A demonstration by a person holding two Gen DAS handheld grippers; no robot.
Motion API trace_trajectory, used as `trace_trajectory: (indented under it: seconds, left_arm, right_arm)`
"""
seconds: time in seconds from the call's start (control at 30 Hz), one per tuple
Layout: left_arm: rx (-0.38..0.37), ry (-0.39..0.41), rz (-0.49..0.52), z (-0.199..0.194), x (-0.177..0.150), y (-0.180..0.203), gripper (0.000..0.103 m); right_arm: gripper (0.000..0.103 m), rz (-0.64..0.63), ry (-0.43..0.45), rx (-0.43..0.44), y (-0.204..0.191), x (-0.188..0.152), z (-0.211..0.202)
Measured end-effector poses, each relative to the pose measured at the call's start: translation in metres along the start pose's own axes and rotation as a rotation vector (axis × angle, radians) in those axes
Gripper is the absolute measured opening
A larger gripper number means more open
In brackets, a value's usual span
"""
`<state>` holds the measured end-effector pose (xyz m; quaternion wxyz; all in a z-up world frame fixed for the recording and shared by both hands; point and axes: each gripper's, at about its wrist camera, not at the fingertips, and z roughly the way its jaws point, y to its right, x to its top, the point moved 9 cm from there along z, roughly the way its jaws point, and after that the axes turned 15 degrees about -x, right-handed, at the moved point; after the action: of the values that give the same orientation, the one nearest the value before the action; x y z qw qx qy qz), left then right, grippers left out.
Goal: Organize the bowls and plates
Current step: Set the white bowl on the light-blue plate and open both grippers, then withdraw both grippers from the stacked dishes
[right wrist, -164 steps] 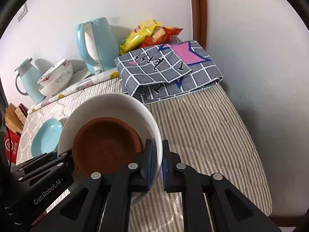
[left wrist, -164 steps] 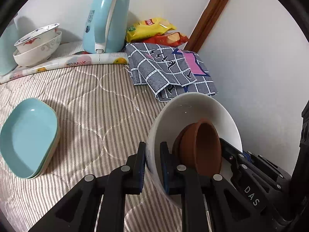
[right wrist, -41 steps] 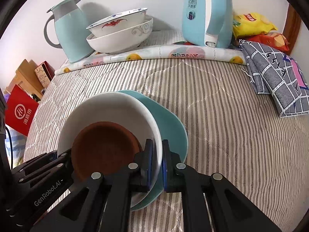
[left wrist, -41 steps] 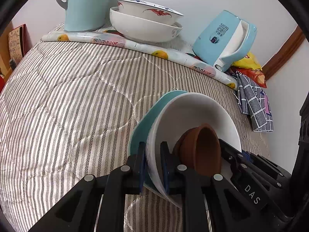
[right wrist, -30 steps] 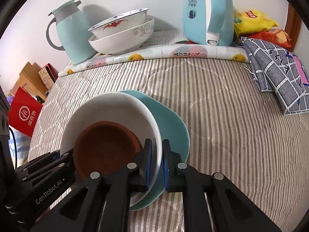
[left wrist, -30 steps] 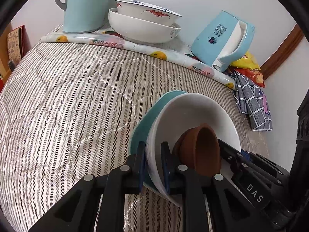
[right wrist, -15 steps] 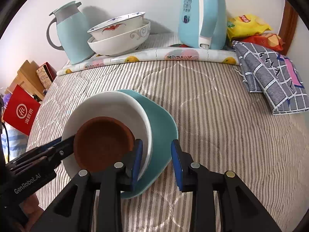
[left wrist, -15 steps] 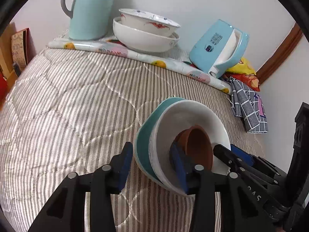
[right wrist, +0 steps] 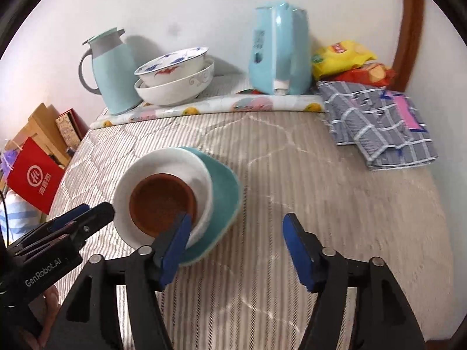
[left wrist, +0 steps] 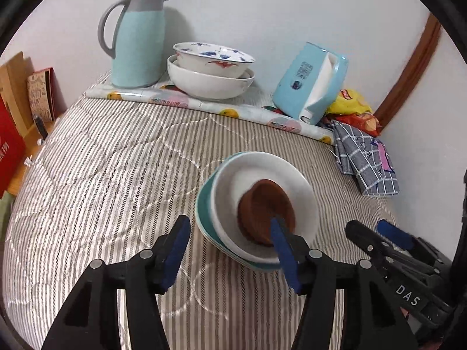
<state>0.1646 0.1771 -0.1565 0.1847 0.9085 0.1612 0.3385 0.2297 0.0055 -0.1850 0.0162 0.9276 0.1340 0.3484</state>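
A brown bowl sits inside a white bowl, which rests on teal plates on the striped bedcover. My left gripper is open and empty, just in front of the stack. My right gripper is open and empty, to the right of the stack. Each gripper shows in the other's view: the right gripper, the left gripper. Two more stacked bowls stand at the back.
At the back stand a teal jug, a light blue kettle and snack bags on a rolled mat. A checked cloth lies at the right. Boxes and a red bag stand beyond the left edge.
Both grippers carried the white bowl with the brown bowl onto the teal plates, then opened, let it go and drew back.
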Motion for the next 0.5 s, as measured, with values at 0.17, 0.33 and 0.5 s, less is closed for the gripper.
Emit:
trace_trajectory:
  seconds: [0.17, 0.33, 0.5]
  left_arm:
    - [0.005, 0.018, 0.032, -0.016, -0.01, 0.023, 0.056]
    - [0.005, 0.036, 0.052, -0.031, -0.022, 0.049, 0.06]
    - [0.016, 0.061, 0.093, -0.048, -0.036, 0.078, 0.072]
  right_arm:
    - [0.073, 0.022, 0.016, -0.055, 0.032, -0.009, -0.017]
    - [0.073, 0.06, 0.023, -0.058, 0.058, -0.023, -0.035]
    - [0.084, 0.089, 0.048, -0.06, 0.084, -0.04, -0.062]
